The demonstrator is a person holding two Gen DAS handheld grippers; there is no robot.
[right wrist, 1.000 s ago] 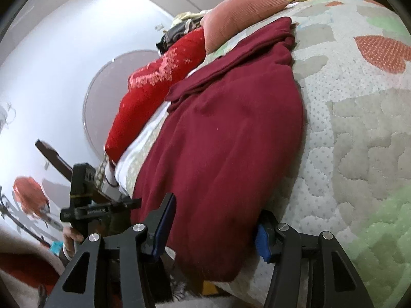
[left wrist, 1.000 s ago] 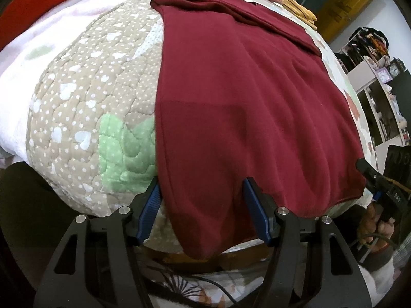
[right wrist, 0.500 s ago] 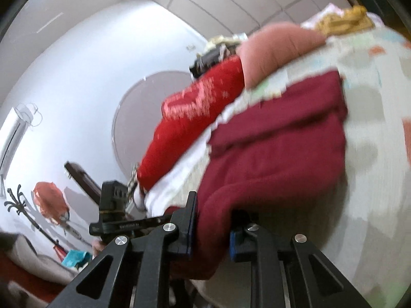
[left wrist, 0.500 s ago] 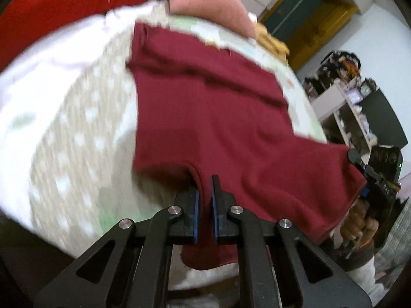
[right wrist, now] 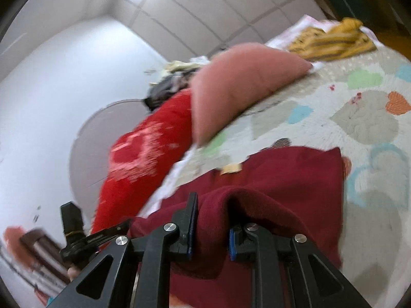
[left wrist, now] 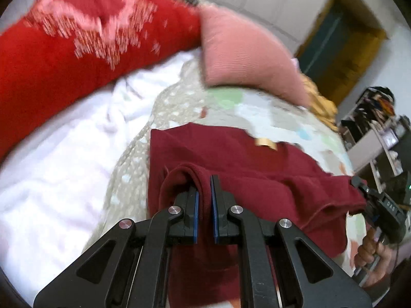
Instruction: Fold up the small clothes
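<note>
A dark red garment (left wrist: pixel 257 174) lies on the quilted bed (left wrist: pixel 282 118), its near hem lifted and carried over the rest. My left gripper (left wrist: pixel 204 192) is shut on a bunch of the hem at its left corner. My right gripper (right wrist: pixel 209 220) is shut on the hem's other corner, the garment (right wrist: pixel 282 179) draped over its jaws. The right gripper also shows at the far right of the left wrist view (left wrist: pixel 359 187). A tan label (left wrist: pixel 265 142) shows at the garment's far edge.
A pink pillow (left wrist: pixel 244 51) and a bright red blanket (left wrist: pixel 64 51) lie at the head of the bed. A yellow cloth (right wrist: pixel 331 41) lies at the far side. White bedding (left wrist: pixel 51 179) is on the left. Shelves (left wrist: pixel 380 138) stand to the right.
Both grippers closed on the garment's near hem, lifted it and carried it forward over the garment toward the pillow. The garment now lies doubled over.
</note>
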